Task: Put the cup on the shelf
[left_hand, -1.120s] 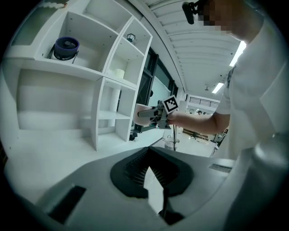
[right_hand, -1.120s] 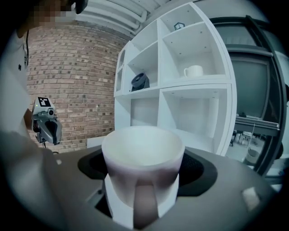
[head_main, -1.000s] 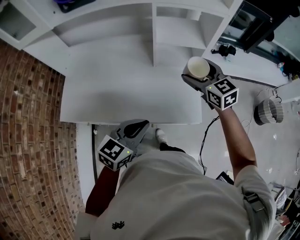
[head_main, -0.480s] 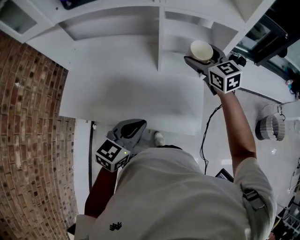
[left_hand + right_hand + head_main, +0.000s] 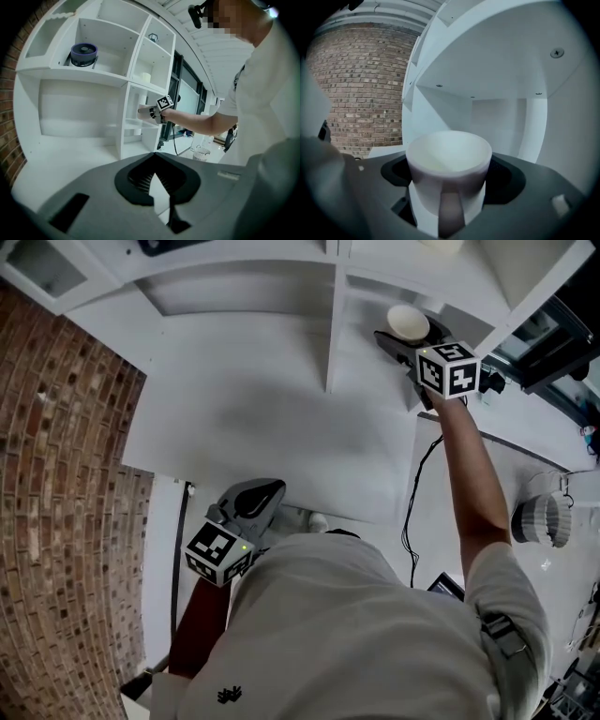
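A white cup [image 5: 449, 176] with its handle toward the camera sits upright between the jaws of my right gripper [image 5: 447, 197], which is shut on it. In the head view the cup [image 5: 408, 322] is held at the mouth of a lower right compartment of the white shelf unit [image 5: 334, 329], with my right gripper [image 5: 412, 341] just behind it. The left gripper view shows the cup [image 5: 143, 111] level with that compartment. My left gripper [image 5: 251, 507] hangs low by the person's body, off the desk's near edge, its jaws shut on nothing [image 5: 157, 187].
A white desk surface [image 5: 253, 427] lies below the shelves. A brick wall [image 5: 56, 484] runs along the left. A dark round object [image 5: 84, 55] stands on an upper shelf. A cable [image 5: 412, 512] and a white basket [image 5: 542, 519] are on the floor at the right.
My right gripper has carried the cup up and forward, from above the desk's right edge to the shelf compartment. The left gripper has stayed low.
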The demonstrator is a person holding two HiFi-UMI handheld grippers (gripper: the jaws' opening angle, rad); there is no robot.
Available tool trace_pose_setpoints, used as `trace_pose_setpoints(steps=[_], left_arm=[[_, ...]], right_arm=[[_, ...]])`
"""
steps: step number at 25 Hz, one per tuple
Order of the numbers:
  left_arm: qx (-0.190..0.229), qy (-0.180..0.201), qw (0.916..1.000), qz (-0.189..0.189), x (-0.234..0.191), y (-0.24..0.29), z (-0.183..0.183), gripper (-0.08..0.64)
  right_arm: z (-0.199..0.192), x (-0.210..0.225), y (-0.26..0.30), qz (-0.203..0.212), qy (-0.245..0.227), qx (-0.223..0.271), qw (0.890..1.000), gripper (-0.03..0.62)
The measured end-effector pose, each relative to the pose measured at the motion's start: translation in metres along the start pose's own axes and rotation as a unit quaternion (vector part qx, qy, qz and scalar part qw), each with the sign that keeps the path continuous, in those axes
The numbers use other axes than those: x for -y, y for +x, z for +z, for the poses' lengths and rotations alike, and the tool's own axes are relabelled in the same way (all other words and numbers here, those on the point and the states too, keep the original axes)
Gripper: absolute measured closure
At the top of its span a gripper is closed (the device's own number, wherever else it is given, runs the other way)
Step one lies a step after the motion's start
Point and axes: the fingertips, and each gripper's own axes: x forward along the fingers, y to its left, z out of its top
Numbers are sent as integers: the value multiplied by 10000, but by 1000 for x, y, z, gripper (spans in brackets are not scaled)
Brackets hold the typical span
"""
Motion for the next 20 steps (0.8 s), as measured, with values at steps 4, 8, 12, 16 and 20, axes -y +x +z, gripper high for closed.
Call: trace_pose_setpoints(steps=[4, 8, 12, 16, 20], left_arm=[[-16, -73, 9999, 85, -3, 0, 0, 555], [-58, -135, 9998, 162, -9, 0, -5, 555], [-66, -186, 9996, 199, -12, 1, -5, 555], [-82, -237, 9994, 224, -17, 2, -7, 555], [-82, -267, 9993, 232, -20, 3, -6, 555]], right_arm=[[-4, 17, 19, -93, 80, -62, 9999, 147], [-12, 34, 36, -197, 164, -167, 9995, 147], [-18, 46, 47, -273, 246, -241, 9990, 147], [-23, 55, 56, -316, 296, -316, 9986, 147], [-26, 60, 60, -382, 314, -394, 9980, 147]])
